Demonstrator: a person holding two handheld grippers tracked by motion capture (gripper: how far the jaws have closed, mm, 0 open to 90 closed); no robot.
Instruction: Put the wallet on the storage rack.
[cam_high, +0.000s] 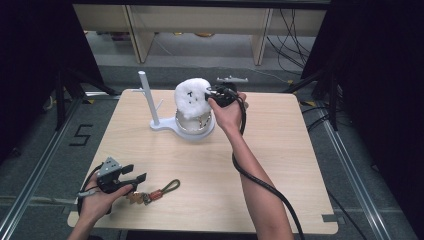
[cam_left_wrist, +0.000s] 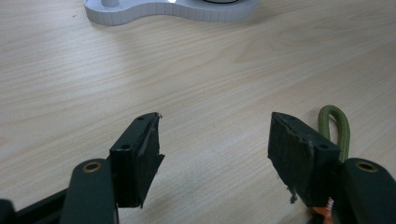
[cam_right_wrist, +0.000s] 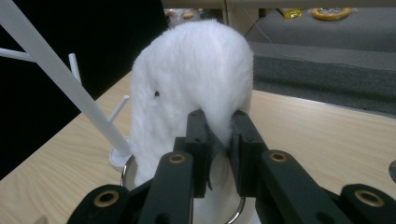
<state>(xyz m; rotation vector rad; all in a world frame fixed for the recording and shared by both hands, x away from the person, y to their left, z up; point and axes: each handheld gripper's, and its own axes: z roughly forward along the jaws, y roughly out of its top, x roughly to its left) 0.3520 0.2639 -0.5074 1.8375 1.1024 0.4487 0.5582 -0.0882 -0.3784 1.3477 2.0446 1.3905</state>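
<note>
At the near left corner of the wooden table (cam_high: 280, 165), the left gripper (cam_high: 131, 176) is held low in the person's left hand (cam_high: 100, 200), close to the front edge; its jaws are seen standing wide apart with nothing between them, and bare tabletop lies open ahead of them. Just right of it a keyring with an olive cord loop (cam_high: 159, 191) is laid flat; in the left gripper view the cord's green loop (cam_left_wrist: 337, 125) is seen beside the right-hand jaw, apart from it as far as can be told. Toward the far middle a white stand (cam_high: 157, 124) with an upright post and side pegs is set, and its round base carries a metal ring (cam_high: 195, 127). Over that ring a fluffy white plush (cam_high: 191, 97) is held by the right gripper (cam_high: 214, 93), whose jaws are clamped on a fold of its fur. The pinch itself is shown closely in the right gripper view, where the plush (cam_right_wrist: 196, 79) is gripped at its lower edge and the post (cam_right_wrist: 60, 79) slants past on the left. To the right, a broad stretch of table is left free up to its edge. Beyond the table, grey floor, pale furniture legs and dark cables are seen.
</note>
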